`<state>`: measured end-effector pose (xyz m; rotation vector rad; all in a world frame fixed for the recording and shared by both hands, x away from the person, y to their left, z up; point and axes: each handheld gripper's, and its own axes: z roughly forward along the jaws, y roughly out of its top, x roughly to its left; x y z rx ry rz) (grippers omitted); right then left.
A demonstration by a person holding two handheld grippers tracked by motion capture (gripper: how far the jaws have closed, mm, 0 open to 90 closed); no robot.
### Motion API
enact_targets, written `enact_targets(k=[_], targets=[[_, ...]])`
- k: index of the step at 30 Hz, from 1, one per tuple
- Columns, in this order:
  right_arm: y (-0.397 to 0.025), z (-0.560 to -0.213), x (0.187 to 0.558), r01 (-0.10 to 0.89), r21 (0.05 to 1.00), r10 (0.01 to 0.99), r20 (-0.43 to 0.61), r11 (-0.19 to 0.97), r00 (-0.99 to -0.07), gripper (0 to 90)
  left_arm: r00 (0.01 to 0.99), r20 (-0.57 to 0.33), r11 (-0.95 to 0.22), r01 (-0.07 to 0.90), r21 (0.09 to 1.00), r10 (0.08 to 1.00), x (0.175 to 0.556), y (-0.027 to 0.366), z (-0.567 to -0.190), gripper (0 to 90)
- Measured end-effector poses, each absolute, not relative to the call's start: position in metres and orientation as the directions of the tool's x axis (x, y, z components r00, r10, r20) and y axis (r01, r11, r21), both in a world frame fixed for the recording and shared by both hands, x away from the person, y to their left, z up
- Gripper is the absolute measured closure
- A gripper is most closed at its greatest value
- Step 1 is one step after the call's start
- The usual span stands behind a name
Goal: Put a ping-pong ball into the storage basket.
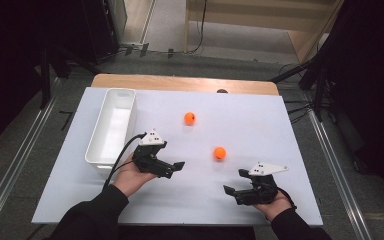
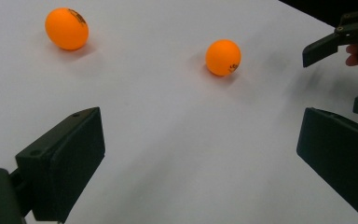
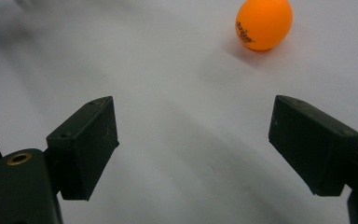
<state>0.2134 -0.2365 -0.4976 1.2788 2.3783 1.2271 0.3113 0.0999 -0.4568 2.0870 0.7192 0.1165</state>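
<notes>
Orange ball, the nearer of two, lies on the white bench, between the two claws and farther out from the person than either. Left claw sits near it, jaws wide apart, empty. Right claw likewise near the ball, jaws apart, empty. Second orange ball lies beyond the nearer ball; white bin is well apart from the nearer ball, past the left claw.
</notes>
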Motion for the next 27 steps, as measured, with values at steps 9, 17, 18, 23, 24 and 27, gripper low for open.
enact_targets(k=[9,17,18,23,24,27], targets=[[-0.236,-0.497,0.213,0.612,0.736,0.757,0.213,0.291,-0.617,14.1,0.823,-0.204,-0.411,0.46,0.787,0.531,0.325,0.089,-0.455,1.3],[-0.237,-0.497,0.214,0.618,0.734,0.762,0.22,0.282,-0.609,14.1,0.824,-0.19,-0.415,0.452,0.79,0.534,0.334,0.081,-0.453,1.3],[-0.237,-0.497,0.214,0.618,0.734,0.762,0.22,0.282,-0.609,14.1,0.826,-0.187,-0.417,0.448,0.791,0.532,0.335,0.08,-0.454,1.3],[-0.236,-0.497,0.214,0.618,0.735,0.762,0.221,0.28,-0.608,14.1,0.827,-0.199,-0.415,0.454,0.788,0.526,0.34,0.074,-0.453,1.3],[-0.236,-0.497,0.214,0.615,0.734,0.76,0.217,0.287,-0.613,14.1,0.832,-0.193,-0.421,0.446,0.79,0.521,0.34,0.072,-0.452,1.4],[-0.236,-0.497,0.214,0.619,0.732,0.763,0.218,0.285,-0.609,14.1,0.837,-0.189,-0.426,0.439,0.791,0.513,0.341,0.069,-0.451,1.4]])
